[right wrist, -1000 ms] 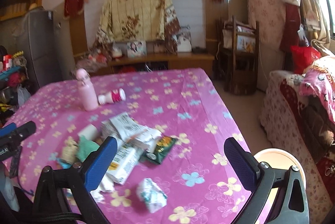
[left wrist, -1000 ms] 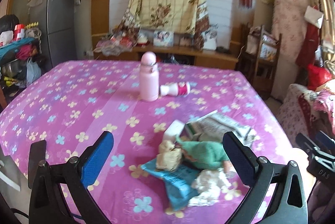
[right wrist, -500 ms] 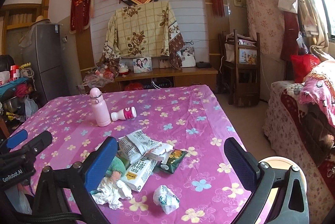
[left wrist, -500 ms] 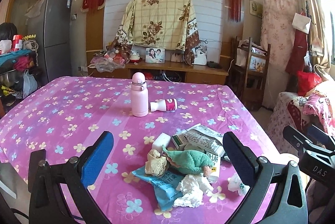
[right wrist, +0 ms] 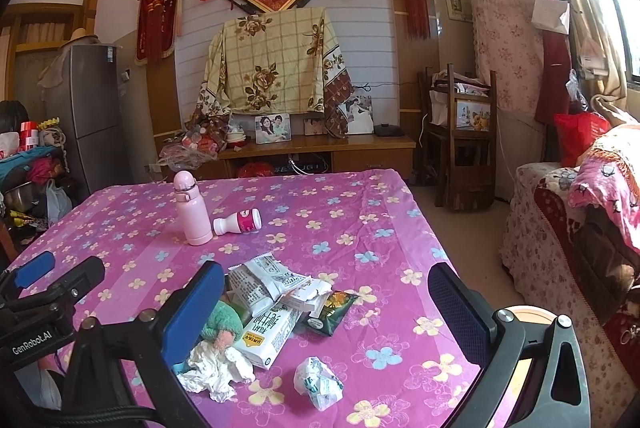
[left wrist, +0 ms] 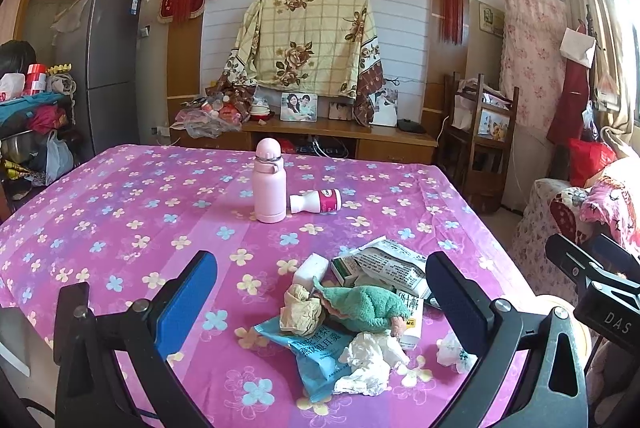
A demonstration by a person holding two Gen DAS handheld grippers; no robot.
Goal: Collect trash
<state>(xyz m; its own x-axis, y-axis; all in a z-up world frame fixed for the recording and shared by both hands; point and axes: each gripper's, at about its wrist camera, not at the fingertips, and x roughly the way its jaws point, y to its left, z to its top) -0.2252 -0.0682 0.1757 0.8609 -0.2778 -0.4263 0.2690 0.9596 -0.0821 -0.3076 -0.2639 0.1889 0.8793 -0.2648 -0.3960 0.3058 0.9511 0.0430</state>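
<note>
The trash pile (left wrist: pixel 360 320) lies near the bench (left wrist: pixel 120 212) edge: tissue, a blue wrapper (left wrist: pixel 316 348), cartons and a green knitted piece, overlapping. A crumpled wad (right wrist: pixel 318 382) sits apart at about 4 o'clock of it. The left gripper (left wrist: pixel 320 304) and right gripper (right wrist: pixel 326 312) both hover with jaws spread wide, empty. The pale round thing (right wrist: pixel 528 316) below the edge may be a bin. A grab into the heap risks snagging the knitted piece or scattering light paper off the edge.

On the table (left wrist: pixel 120 196) before you, the flask (left wrist: pixel 269 184) stands mid-cloth, a small bottle (left wrist: pixel 316 201) lying just right of it. Nearer you than the flask sits the trash pile (left wrist: pixel 352 312); right of the pile, a crumpled wad (right wrist: pixel 318 382) lies apart.
</note>
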